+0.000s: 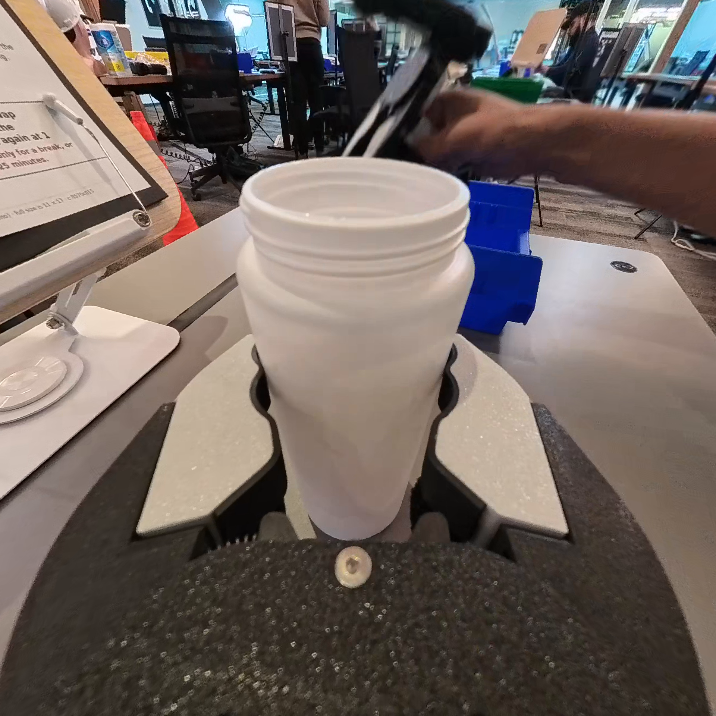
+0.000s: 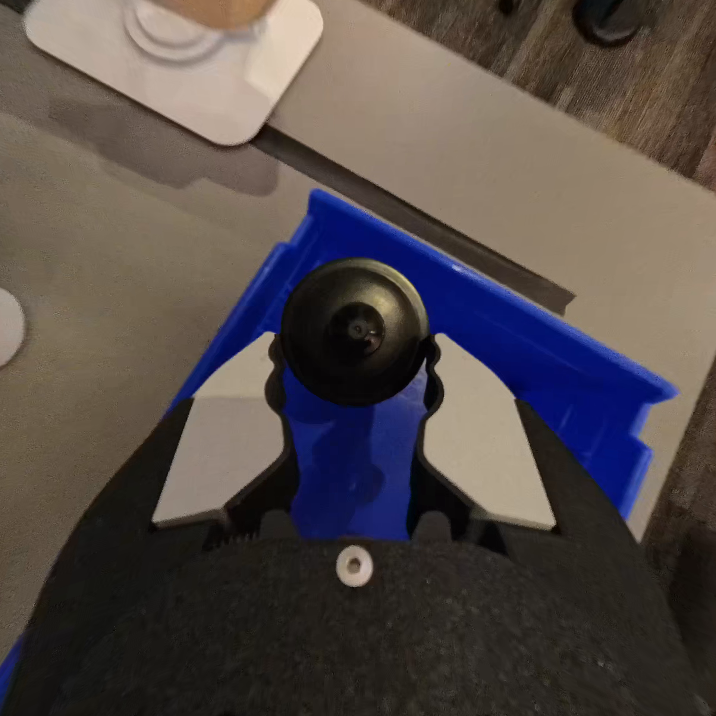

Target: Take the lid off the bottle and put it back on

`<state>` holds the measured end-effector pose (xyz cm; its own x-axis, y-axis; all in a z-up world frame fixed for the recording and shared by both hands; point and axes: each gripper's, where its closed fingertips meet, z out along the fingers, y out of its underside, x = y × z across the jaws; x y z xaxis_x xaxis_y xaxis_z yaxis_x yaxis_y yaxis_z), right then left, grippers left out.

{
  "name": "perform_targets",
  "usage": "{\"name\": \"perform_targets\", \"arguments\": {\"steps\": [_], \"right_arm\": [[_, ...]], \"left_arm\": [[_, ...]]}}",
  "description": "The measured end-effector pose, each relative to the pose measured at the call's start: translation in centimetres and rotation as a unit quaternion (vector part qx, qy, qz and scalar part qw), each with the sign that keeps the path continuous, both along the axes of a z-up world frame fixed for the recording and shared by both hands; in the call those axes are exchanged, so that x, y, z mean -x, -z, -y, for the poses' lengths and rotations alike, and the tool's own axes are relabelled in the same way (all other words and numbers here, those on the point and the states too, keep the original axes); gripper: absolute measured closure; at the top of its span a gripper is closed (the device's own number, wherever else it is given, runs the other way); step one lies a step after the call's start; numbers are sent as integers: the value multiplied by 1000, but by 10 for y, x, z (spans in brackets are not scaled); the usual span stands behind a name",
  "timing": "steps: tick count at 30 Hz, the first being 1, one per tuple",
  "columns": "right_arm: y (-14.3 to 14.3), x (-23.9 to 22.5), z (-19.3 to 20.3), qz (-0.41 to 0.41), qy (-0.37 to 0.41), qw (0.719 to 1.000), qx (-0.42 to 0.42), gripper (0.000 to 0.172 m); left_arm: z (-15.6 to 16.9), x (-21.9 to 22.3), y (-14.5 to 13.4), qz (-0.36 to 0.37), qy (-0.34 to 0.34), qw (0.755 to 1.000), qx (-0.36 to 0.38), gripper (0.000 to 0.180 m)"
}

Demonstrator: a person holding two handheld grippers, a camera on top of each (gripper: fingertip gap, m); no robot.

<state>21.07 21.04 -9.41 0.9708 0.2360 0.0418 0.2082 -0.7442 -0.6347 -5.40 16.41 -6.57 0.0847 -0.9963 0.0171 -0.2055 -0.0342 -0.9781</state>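
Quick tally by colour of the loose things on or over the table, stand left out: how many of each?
White: 1, the open bottle, gripped by the left tool.
Black: 1, the lid, gripped by the right tool above the bin.
Blue: 1, the bin on the table.
Total: 3

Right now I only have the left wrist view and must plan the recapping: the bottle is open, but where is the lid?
Observer: The right gripper holds the black lid, pads on its sides.
Operator: Over the bottle?
Observer: No, above the blue bin.
Operator: Anything in the bin?
Observer: The part showing below the lid looks bare.
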Motion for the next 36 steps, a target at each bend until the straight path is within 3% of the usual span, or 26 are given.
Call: {"name": "perform_targets", "arguments": {"steps": [4,11,14,18,21,23,25,28,32,36], "right_arm": [[65,-14,-4,15,13,998,60,101],[97,-10,4,30,-12,996,87,101],[67,-5,5,1,-10,999,40,98],[-44,27,20,-99,-19,987,-123,98],[-122,86,51,-192,-90,940,-269,96],[-147,134,69,-212,-146,900,-351,85],[-139,182,71,-174,-188,903,-346,77],[-113,243,67,-130,-225,912,-319,72],[-87,275,57,-132,-237,916,-293,75],[-58,291,54,-177,-248,924,-229,66]], "left_arm": [[-1,0,0,5,1,1000,4,94],[2,-1,0,-4,6,1000,-1,94],[3,-2,0,3,2,1000,2,94],[4,-2,0,0,3,1000,1,94],[8,-1,0,7,9,1000,0,94],[9,2,0,8,13,1000,0,94],[7,5,0,2,-1,1000,-6,94],[9,11,-4,-2,-23,1000,-15,76],[28,34,-2,-27,-67,997,-34,71],[82,68,20,-23,-85,996,25,74]]}}
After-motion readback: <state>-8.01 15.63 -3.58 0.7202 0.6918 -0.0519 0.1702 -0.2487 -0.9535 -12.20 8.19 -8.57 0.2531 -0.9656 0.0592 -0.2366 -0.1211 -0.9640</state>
